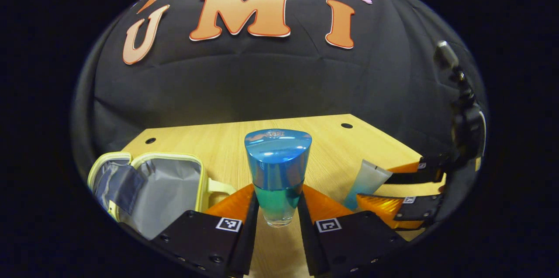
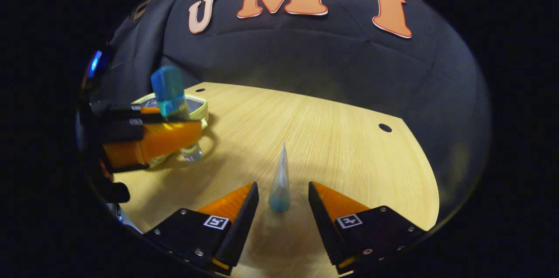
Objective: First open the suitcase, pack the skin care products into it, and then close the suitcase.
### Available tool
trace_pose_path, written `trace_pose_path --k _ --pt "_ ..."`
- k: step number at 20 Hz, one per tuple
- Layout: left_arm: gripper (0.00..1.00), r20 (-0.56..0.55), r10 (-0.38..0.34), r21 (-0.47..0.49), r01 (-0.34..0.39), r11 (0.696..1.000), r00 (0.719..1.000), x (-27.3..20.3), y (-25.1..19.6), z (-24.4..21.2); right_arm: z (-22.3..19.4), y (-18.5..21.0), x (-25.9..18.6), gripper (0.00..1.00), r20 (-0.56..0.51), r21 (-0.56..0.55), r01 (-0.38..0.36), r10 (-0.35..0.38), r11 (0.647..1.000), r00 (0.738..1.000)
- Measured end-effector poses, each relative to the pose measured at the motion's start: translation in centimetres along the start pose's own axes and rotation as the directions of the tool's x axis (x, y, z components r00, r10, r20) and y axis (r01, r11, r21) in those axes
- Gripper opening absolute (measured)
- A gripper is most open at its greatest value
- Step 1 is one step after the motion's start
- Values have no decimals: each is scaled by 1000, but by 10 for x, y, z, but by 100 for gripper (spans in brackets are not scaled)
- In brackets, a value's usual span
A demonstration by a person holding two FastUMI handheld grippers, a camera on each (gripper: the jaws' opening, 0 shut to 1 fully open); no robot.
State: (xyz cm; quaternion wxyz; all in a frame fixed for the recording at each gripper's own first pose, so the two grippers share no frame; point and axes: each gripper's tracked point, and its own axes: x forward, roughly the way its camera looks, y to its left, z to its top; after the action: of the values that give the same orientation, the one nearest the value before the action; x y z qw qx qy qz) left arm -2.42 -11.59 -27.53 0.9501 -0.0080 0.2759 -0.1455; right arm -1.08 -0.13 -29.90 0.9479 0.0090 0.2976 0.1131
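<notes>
Left gripper [image 1: 277, 208] jaws clamped on bottle [image 1: 277, 169], held upright above counter [image 1: 323, 138], right of open suitcase [image 1: 148, 190]. Bottle looks rigid, glossy, likely slippery; grip low on body, below cap. Right gripper [image 2: 283, 204] jaws apart, straddling tube [image 2: 279, 182] on counter. Tube soft, light; pinch mid-body gently.

Left gripper [image 1: 277, 208]: both fingers press on the sides of the upright blue bottle [image 1: 277, 173] and hold it raised off the tabletop (seen in the right gripper view).
Right gripper [image 2: 283, 201]: low over the table, fingers spread wide on either side of the pale tube [image 2: 279, 186], apart from it, not gripping.
</notes>
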Motion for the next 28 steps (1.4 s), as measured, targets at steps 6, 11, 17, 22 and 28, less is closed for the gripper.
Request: trace_pose_path --k 6,11,17,22,28 --pt "47 16 67 19 -67 998 998 -33 35 30 -2 8 9 34 -29 11 -18 18 1000 999" --pt "47 12 119 16 -119 993 993 -54 75 45 16 16 1 30 -23 54 -38 39 998 999" --pt "47 20 150 5 -150 989 989 -74 121 63 67 38 -27 30 49 27 -56 54 998 997" --pt "47 20 169 2 -169 986 985 -92 165 70 102 62 -43 30 92 -2 -63 63 998 994" --pt "47 -22 156 -9 -156 988 988 -100 211 60 128 105 -49 30 121 -20 -87 89 996 989"
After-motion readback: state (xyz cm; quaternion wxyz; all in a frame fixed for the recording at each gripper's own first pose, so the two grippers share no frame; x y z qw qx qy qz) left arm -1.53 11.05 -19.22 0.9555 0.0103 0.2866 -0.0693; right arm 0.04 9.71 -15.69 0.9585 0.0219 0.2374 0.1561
